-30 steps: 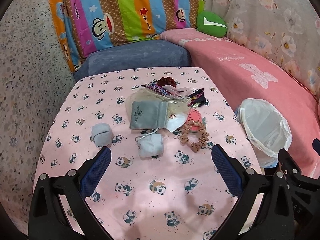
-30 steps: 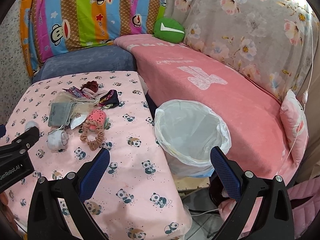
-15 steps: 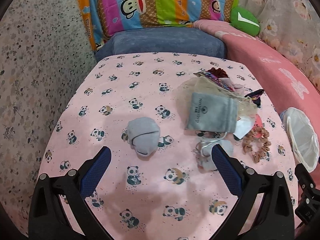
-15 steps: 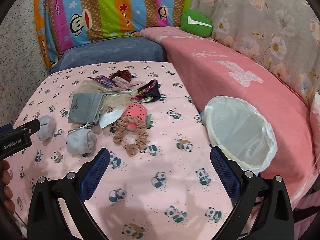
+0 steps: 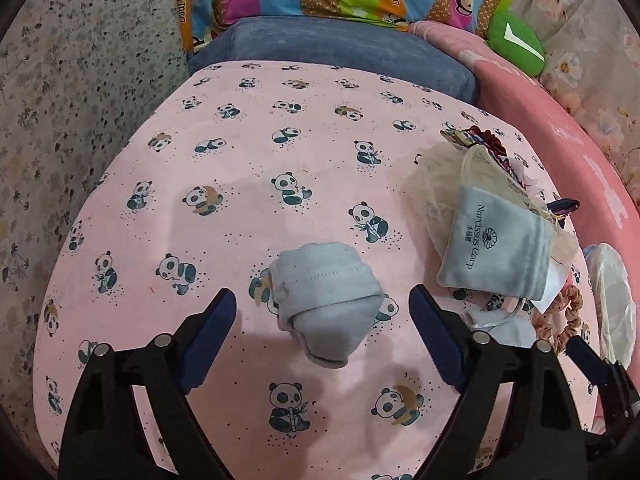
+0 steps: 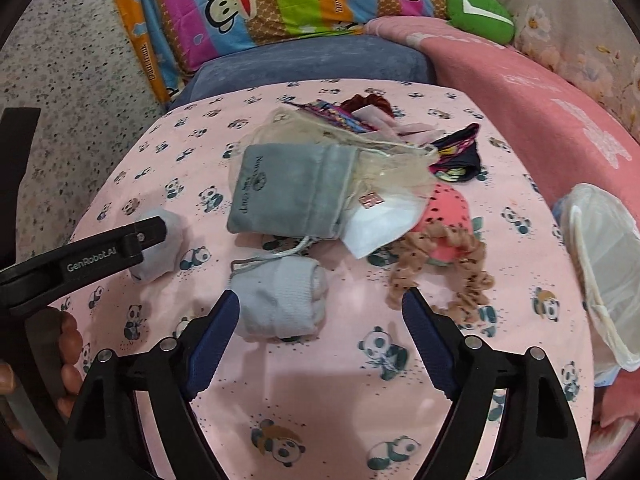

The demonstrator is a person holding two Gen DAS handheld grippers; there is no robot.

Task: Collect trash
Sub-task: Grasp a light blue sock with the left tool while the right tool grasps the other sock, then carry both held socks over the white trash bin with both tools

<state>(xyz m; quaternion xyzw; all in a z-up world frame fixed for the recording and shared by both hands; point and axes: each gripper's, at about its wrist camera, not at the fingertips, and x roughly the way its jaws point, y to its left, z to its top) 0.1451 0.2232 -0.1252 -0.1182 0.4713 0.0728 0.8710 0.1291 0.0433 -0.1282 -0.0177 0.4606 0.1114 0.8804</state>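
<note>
On the pink panda-print desk [image 5: 248, 184], the left tool [image 5: 322, 312] has its blue fingers spread either side of a crumpled grey fabric wad [image 5: 326, 300]; the right tool [image 6: 320, 312], likewise spread, brackets a second pale-grey bundle [image 6: 280, 300], the white-lined bin [image 6: 604, 276] standing at the desk's right edge

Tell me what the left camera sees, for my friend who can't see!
The open left gripper hovers around a balled-up grey sock on a pink panda tablecloth. To the right lie a grey pouch, a brown scrunchie and other clutter, with a white-lined bin at the edge.
</note>
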